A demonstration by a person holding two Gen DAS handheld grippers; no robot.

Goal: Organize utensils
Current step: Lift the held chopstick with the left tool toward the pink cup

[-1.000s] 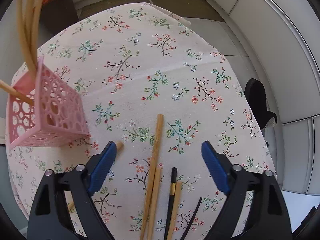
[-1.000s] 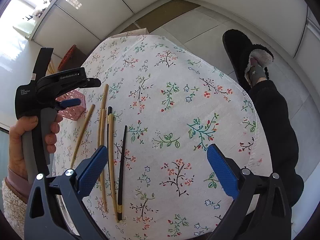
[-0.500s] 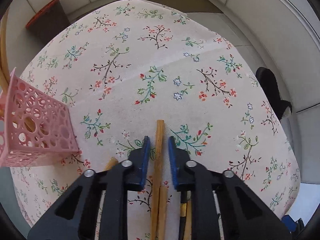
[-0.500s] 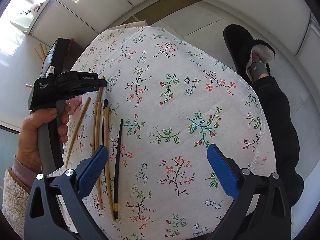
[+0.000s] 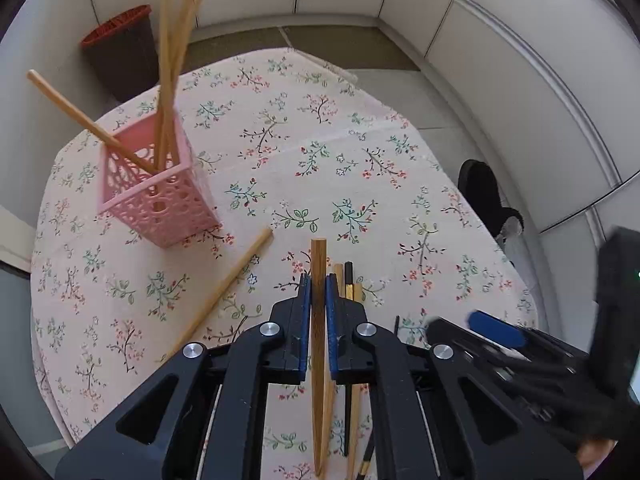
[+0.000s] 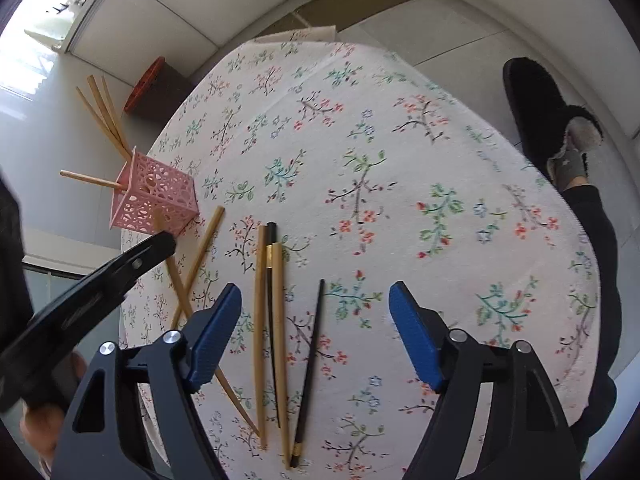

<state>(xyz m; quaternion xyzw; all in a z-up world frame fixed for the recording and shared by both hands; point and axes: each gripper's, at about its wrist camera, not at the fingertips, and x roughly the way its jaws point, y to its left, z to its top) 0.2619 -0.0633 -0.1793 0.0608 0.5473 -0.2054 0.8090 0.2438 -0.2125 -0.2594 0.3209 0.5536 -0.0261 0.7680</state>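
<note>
Bamboo chopstick [image 5: 318,280] sits clamped between the blue pads of the left gripper [image 5: 316,292], its blunt end poking out past the fingers, lifted above the floral tabletop [image 5: 360,152]. Toward the tabletop's left edge stands a pink perforated basket [image 5: 160,200] with several chopsticks leaning out of it. The right gripper [image 6: 316,336] hovers with fingers spread wide over the loose chopsticks [image 6: 276,320] lying near the tabletop's near edge, gripping none of them.
</note>
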